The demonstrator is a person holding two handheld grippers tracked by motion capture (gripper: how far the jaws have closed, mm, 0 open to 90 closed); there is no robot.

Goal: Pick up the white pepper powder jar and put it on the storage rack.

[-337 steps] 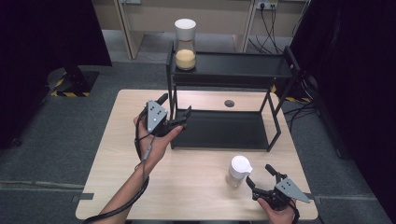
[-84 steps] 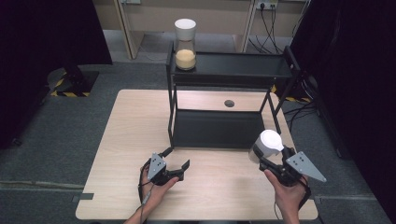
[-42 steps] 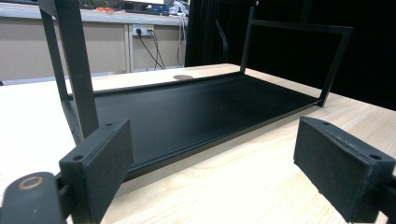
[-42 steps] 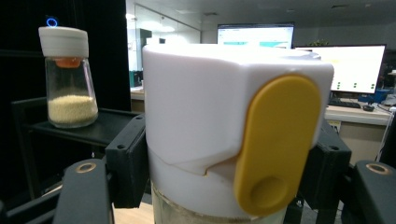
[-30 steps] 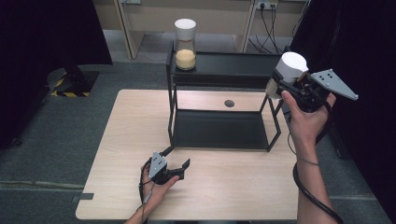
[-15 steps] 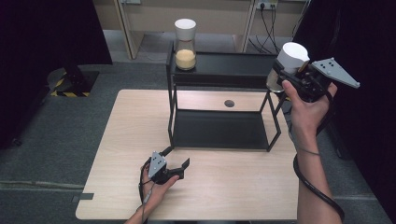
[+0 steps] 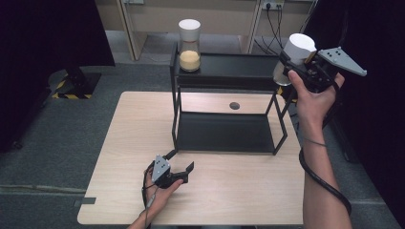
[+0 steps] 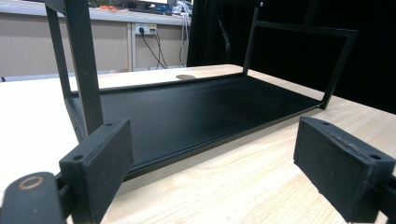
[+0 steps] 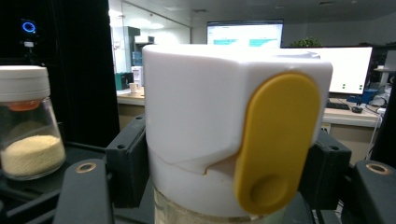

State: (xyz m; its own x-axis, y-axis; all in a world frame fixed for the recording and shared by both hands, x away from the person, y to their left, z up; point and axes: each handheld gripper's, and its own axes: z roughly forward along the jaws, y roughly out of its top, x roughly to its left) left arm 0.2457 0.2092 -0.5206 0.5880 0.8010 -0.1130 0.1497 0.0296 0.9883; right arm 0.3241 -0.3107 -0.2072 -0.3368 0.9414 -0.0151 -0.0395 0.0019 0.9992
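Held aloft at two o'clock in the high view: white-lidded jar [image 7: 297, 53], clamped between the fingers of the right gripper [image 7: 305, 67], level with the right end of the rack's [image 7: 229, 76] top shelf. Seen up close in the right gripper view: same jar [image 9: 229, 135], yellow tab on its lid, fingers [image 9: 125, 158] pressed against both sides. Parked at eleven o'clock on that shelf: a second jar [image 7: 189, 45] with pale grains. Rested low at seven o'clock on the table [image 7: 133, 124]: left gripper [image 7: 179, 167], fingers [image 8: 100, 161] spread wide, grasping nothing, aimed at the rack's lower shelf [image 8: 196, 107].
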